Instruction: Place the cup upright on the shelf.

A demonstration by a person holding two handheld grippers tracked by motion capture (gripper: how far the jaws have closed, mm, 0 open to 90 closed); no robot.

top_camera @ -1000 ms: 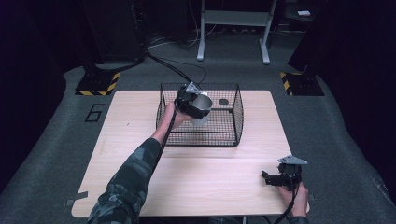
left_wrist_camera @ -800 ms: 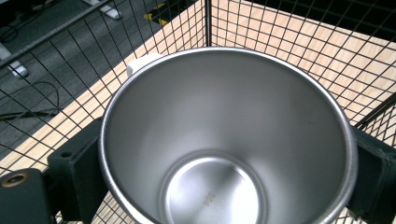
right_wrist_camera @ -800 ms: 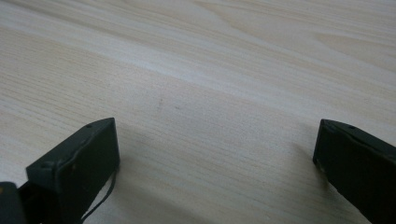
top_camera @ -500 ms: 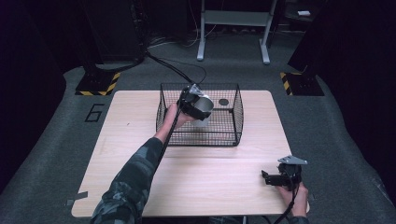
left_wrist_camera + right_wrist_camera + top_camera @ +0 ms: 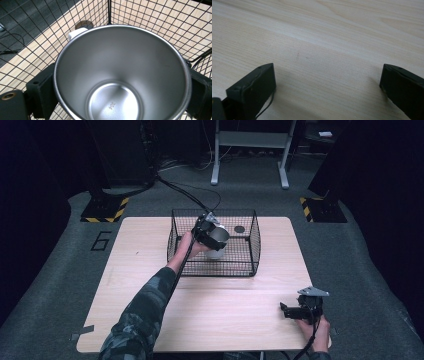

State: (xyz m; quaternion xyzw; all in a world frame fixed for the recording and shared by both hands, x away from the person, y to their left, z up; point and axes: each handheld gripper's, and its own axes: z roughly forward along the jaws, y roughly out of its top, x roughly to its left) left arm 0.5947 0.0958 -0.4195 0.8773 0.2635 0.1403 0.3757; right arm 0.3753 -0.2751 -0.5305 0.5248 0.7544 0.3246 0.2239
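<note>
Steel cup [image 5: 122,72]: polished metal, round, open mouth facing the camera in the left gripper view, where it takes up most of the frame; the stamp "304" is legible on its inner base. In the high view the cup [image 5: 218,238] sits at centre frame, inside the outline of the wire basket, near the basket's left half. Whether it rests on the basket floor or hangs above it cannot be told.

Left gripper [image 5: 210,232]: centre of the high view, reached in over the basket's near-left side, with the hand [image 5: 187,245] and a camouflage sleeve [image 5: 145,315] running down to the lower left. Its two black jaws press against opposite sides of the cup, clamped on the outer wall.

Wire basket [image 5: 250,247]: black mesh, rectangular, open top, standing on the upper middle of the table. A white object [image 5: 76,33] lies just behind the cup's rim, upper left in the left gripper view; a dark round disc [image 5: 239,229] lies on the basket floor toward its upper right.

Right gripper [image 5: 292,311]: lower right of the high view, low over the bare table and well apart from the basket. Jaws spread wide, nothing between them.

Table [image 5: 150,250]: pale wood grain.
</note>
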